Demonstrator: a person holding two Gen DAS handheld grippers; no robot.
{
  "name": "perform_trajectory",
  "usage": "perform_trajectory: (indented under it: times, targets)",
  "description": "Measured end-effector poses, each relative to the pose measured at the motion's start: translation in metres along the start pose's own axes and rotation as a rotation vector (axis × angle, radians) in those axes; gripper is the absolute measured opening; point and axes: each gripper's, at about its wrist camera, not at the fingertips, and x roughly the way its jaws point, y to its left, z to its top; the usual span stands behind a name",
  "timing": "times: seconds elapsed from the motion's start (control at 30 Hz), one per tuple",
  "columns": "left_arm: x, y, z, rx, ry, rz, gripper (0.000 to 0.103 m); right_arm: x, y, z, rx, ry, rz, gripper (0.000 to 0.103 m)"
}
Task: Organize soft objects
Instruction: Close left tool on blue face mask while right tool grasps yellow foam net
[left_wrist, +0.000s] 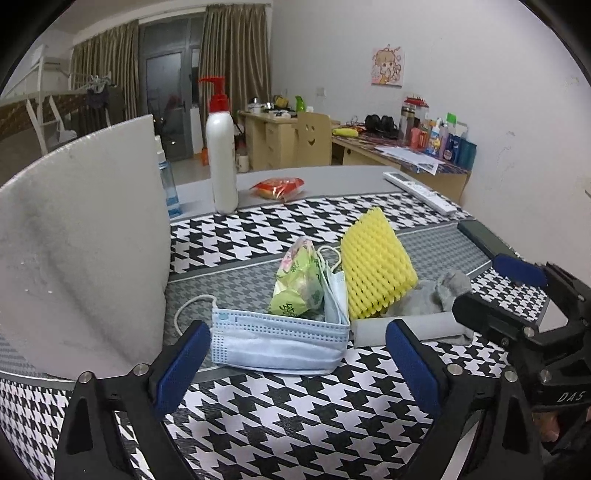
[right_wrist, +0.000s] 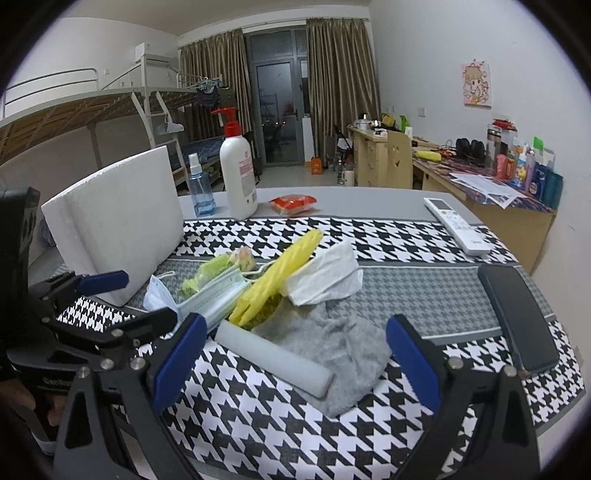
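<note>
A heap of soft things lies on the houndstooth cloth (left_wrist: 280, 413). It holds a blue face mask (left_wrist: 280, 341), a green tissue pack (left_wrist: 297, 284), a yellow foam net (left_wrist: 375, 264), a grey cloth (right_wrist: 340, 350), a grey foam tube (right_wrist: 273, 356) and a white crumpled tissue (right_wrist: 325, 275). My left gripper (left_wrist: 297, 360) is open just before the mask, which lies between its fingers. My right gripper (right_wrist: 295, 358) is open around the tube and grey cloth. It also shows in the left wrist view (left_wrist: 491, 291), at the right of the heap.
A white foam block (right_wrist: 114, 221) stands left of the heap. Behind are a lotion pump bottle (right_wrist: 238, 173), a blue spray bottle (right_wrist: 199, 188) and a red snack pack (right_wrist: 293, 203). A white remote (right_wrist: 456, 225) and a dark phone (right_wrist: 517, 314) lie at the right.
</note>
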Motion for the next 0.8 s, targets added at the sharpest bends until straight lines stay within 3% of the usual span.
perform_trajectory:
  times: [0.3,0.57,0.8]
  targets:
    - [0.017,0.002,-0.002,-0.024,0.073,0.015,0.084,0.017,-0.003,0.012,0.010,0.048,0.047,0.091]
    - [0.019,-0.007,-0.005,-0.016,0.088,0.036,0.080,0.033,0.000,0.018,0.008,0.097,0.095,0.087]
    - [0.031,-0.006,-0.004,-0.044,0.132,0.061,0.064,0.038,0.003,0.022,-0.013,0.106,0.115,0.087]
